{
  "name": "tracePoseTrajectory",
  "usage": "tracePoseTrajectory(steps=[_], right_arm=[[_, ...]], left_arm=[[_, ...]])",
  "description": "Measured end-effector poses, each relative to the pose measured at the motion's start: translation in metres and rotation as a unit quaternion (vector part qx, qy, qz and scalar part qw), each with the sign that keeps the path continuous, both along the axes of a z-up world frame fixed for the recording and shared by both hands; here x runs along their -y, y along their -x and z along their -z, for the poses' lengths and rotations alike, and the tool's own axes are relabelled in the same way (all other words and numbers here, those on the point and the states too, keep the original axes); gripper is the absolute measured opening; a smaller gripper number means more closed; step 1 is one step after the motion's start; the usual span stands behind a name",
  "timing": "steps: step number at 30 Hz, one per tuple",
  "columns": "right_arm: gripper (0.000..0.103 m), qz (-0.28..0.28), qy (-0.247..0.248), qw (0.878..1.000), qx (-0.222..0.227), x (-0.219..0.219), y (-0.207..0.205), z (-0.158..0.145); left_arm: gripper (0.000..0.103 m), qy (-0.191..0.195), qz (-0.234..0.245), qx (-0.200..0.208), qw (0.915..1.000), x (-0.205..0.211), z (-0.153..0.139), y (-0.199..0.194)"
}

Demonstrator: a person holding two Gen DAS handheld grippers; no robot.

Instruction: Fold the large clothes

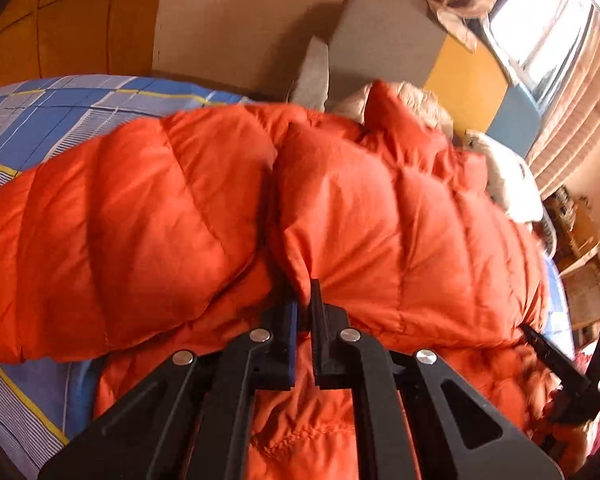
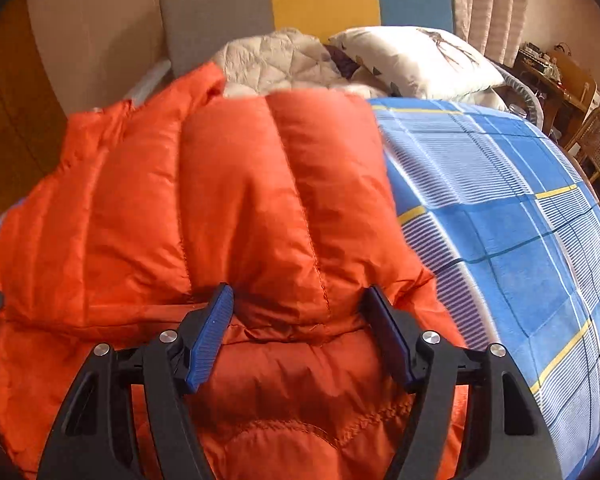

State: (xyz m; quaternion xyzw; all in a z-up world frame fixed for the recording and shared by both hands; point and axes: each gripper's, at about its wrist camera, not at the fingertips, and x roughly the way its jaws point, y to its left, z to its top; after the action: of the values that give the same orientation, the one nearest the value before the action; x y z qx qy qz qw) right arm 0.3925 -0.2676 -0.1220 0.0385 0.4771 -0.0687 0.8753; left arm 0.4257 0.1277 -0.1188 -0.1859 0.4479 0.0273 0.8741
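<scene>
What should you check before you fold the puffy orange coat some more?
1. Left tool pinching the orange coat: ok, closed on a fold of fabric.
2. Right tool gripping: not ok, it is wide open, with the coat's edge between its pads.
3. Coat lying on the blue checked bedcover: ok.
4. Room to fold toward the pillow: ok.
5. How firm the left pinch is: cannot tell.

No readable txt, labels, brands or nos. anywhere from my two cams; stuff on the desk at 2 o'clock is too small/blurred to tell.
</scene>
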Motion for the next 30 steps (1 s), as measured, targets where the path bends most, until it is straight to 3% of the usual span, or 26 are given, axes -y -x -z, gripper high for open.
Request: tracePoseTrajectory(steps=[2, 5, 7, 9, 13, 18, 24, 27, 30], right_arm=[[0.068, 0.002, 0.011, 1.0, -0.006, -0.003, -0.004, 0.003], [0.068, 0.004, 0.025, 1.0, -0.007, -0.004, -0.003, 0.0], [0.069, 0.003, 0.041, 0.999, -0.001, -0.01, 0.004, -0.005], [0.07, 0.001, 0.054, 0.998, 0.011, -0.015, 0.013, -0.011], [0.076, -0.017, 0.057, 0.998, 0.034, -0.029, 0.034, -0.024], [0.076, -0.048, 0.052, 0.996, 0.048, -0.051, 0.062, -0.034], [0.076, -0.076, 0.041, 0.996, 0.038, -0.073, 0.097, -0.028], [0.076, -0.088, 0.046, 0.994, 0.039, -0.084, 0.112, -0.023], [0.079, -0.094, 0.056, 0.993, 0.042, -0.094, 0.122, -0.018]], left_arm=[[0.005, -0.012, -0.001, -0.002, 0.9999, 0.004, 0.003, -0.001], [0.015, -0.026, -0.013, 0.002, 0.9996, 0.007, -0.002, 0.001], [0.041, -0.027, -0.023, 0.006, 0.9994, 0.008, -0.005, 0.01], [0.047, -0.026, -0.025, 0.021, 0.9991, 0.009, -0.011, 0.024], [0.052, -0.024, -0.036, 0.036, 0.9984, 0.005, -0.02, 0.047], [0.063, -0.015, -0.06, 0.056, 0.9965, -0.012, -0.027, 0.082], [0.067, 0.013, -0.129, 0.049, 0.9904, -0.063, -0.018, 0.129], [0.068, 0.031, -0.174, 0.038, 0.9834, -0.097, -0.007, 0.154], [0.069, 0.047, -0.231, 0.033, 0.9712, -0.137, 0.002, 0.18]])
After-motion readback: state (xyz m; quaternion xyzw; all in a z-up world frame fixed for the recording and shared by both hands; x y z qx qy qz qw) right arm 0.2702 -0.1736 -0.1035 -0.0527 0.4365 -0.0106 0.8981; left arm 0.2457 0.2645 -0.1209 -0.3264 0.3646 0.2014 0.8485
